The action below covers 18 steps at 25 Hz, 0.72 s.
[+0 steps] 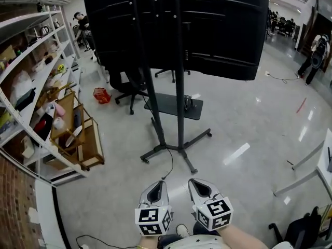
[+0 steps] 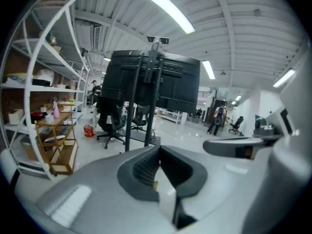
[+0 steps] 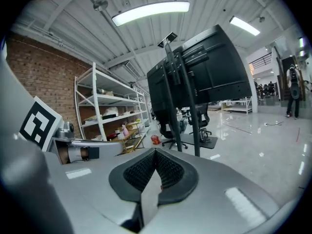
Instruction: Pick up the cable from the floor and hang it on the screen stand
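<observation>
The screen stand (image 1: 179, 113) rises mid-floor and carries a large black screen (image 1: 207, 25), seen from behind. A thin black cable (image 1: 170, 164) lies on the floor. It runs from the stand's base toward me and ends by the tip of my left gripper (image 1: 162, 183). My right gripper (image 1: 193, 182) is close beside it, and both point at the stand. Each gripper is shut, with nothing seen between its pads. The stand (image 2: 146, 91) shows beyond the left gripper (image 2: 159, 149) in the left gripper view. The stand (image 3: 187, 106) also shows beyond the right gripper (image 3: 155, 151) in the right gripper view.
White shelving (image 1: 31, 87) and a wooden cart (image 1: 78, 139) line the left side. A black office chair (image 1: 129, 87) and a red basket (image 1: 101, 95) sit behind the stand. White table legs (image 1: 306, 175) are at the right, and another cable (image 1: 98, 238) lies at bottom left. A person (image 1: 314, 56) stands far off.
</observation>
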{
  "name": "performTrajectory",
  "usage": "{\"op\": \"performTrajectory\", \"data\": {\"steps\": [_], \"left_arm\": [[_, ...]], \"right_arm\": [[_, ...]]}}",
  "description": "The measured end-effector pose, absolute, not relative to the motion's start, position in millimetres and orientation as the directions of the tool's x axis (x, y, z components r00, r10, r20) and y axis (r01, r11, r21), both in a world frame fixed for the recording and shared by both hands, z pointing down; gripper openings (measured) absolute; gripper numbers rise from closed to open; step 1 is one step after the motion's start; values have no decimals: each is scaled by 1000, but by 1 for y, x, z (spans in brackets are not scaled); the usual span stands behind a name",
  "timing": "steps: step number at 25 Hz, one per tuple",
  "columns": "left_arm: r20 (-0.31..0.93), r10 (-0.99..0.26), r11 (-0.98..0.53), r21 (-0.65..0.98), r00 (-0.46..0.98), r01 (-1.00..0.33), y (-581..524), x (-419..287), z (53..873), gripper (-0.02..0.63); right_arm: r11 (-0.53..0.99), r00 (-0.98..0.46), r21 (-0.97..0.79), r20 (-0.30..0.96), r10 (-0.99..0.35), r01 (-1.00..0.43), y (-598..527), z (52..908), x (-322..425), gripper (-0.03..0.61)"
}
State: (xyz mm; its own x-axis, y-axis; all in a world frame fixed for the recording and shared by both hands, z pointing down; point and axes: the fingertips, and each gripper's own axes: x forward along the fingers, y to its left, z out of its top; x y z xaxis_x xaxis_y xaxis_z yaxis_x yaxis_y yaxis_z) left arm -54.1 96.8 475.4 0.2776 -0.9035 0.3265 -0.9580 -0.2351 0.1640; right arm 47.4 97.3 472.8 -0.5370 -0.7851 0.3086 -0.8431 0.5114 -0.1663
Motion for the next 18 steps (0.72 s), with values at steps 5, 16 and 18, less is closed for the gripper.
{"op": "performTrajectory", "data": {"steps": [5,16,18], "left_arm": [[352,-921,-105,194,169,-975,76,-115,496,8],[395,-915,-10,178,81,-984,-57,-213,523,8],[394,-915,-21,175,90,-984,-97,-223,524,8]], "right_arm": [[583,-592,-148,361,-720,-799,59,493,-1,-2],[662,-664,-165,400,-632,-731,-98,535,-111,-2],[663,-660,-158,410,-630,-731,-137,541,-123,-2]]}}
